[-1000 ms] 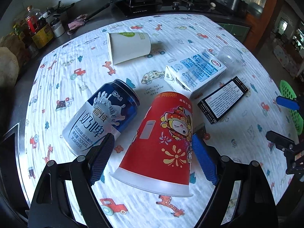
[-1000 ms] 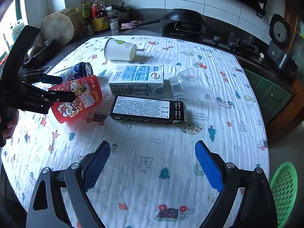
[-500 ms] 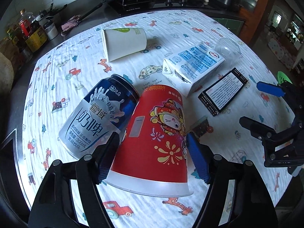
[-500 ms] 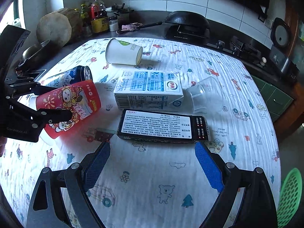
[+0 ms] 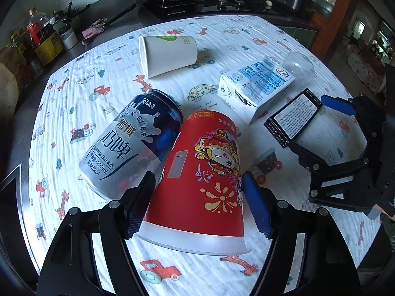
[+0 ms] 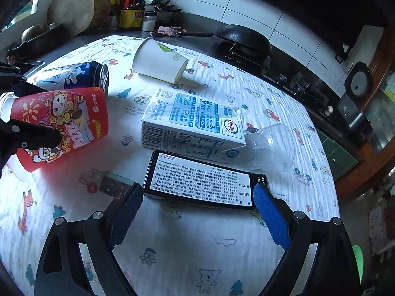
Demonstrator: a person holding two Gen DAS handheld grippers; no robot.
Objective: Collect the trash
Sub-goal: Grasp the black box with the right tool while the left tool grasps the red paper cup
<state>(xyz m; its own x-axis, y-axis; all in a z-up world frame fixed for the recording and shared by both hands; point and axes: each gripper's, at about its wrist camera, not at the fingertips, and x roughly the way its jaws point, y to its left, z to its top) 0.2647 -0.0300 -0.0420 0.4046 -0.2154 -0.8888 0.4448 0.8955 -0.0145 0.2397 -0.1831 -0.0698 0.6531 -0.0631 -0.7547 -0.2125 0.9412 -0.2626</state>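
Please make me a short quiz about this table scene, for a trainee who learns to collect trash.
1. What is between the fingers of the left gripper?
2. True or false: the white cup stands upright.
3. Which thing is nearest the right gripper? A) black box B) can C) carton
Key: 1. The red cup; the jaws have just been closing and now grip it. 2. False, it lies on its side. 3. A.

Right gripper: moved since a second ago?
Yes. The right gripper has come forward, toward the black box: earlier the box lay well ahead of it by the milk carton; now its open jaws flank the box's ends.
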